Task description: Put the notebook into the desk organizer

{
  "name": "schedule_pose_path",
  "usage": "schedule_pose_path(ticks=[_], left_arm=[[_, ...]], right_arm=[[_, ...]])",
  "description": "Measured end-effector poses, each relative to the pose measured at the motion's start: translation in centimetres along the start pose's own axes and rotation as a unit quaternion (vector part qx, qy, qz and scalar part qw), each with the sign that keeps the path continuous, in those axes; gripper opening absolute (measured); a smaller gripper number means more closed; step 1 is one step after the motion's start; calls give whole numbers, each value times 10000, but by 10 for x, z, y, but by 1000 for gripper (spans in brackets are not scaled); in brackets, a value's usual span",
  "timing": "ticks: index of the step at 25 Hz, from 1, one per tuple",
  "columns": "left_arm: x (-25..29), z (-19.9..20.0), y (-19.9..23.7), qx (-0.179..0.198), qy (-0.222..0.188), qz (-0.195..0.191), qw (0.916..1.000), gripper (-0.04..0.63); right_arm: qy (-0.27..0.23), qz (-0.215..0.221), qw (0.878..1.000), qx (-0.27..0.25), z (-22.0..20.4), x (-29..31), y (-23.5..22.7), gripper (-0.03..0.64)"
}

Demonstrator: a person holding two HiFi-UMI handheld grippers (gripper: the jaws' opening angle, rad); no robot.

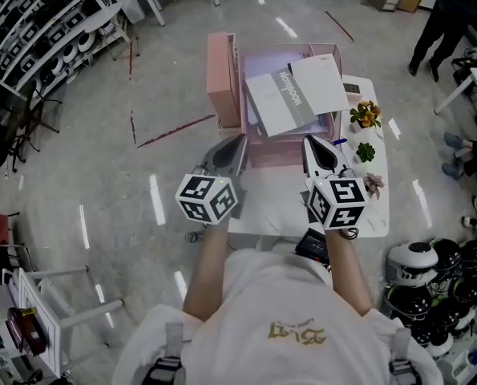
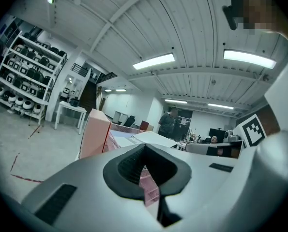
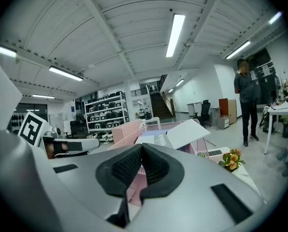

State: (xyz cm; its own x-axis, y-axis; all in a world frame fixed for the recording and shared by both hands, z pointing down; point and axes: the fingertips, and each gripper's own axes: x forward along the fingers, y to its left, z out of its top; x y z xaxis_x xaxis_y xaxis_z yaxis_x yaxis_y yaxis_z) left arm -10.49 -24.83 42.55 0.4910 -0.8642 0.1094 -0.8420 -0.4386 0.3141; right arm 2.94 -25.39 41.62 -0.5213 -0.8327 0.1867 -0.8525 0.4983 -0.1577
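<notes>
A pink mesh desk organizer [image 1: 274, 155] stands on the white table [image 1: 378, 211], with a tall pink box section [image 1: 222, 87] at its left. A grey notebook [image 1: 276, 103] and a white one [image 1: 320, 83] lie slanted across the organizer's top. My left gripper [image 1: 240, 140] hovers at the organizer's near left corner, shut and empty. The right gripper [image 1: 309, 141] is at the near right corner, also shut and empty. In the left gripper view the shut tips [image 2: 144, 146] point at the organizer [image 2: 95, 137]. The right gripper [image 3: 142, 146] faces the white notebook [image 3: 187, 132].
Small potted plants [image 1: 365, 115] [image 1: 366, 151] [image 1: 373, 184] line the table's right side. Several helmets [image 1: 430, 271] lie on the floor at lower right. Shelving [image 1: 38, 30] stands at far left. A person [image 1: 446, 14] is at the top right.
</notes>
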Motion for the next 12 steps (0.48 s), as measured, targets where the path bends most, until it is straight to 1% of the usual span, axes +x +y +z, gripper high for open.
schedule_pose_path(ticks=[4,9,12], left_arm=[[-10,0,-1,-10,-91,113,9999,17],[-16,-2,-4,-53,-103,131,9998,17],[-15,-3,-8,-38,-72,99,9999,17]], right_arm=[[-68,-20,10000,38,-3,-12,3,12],[37,-103,9999,-24,-12,-21,4,12],[-44,-132,9999,70,-12,-26,4,12]])
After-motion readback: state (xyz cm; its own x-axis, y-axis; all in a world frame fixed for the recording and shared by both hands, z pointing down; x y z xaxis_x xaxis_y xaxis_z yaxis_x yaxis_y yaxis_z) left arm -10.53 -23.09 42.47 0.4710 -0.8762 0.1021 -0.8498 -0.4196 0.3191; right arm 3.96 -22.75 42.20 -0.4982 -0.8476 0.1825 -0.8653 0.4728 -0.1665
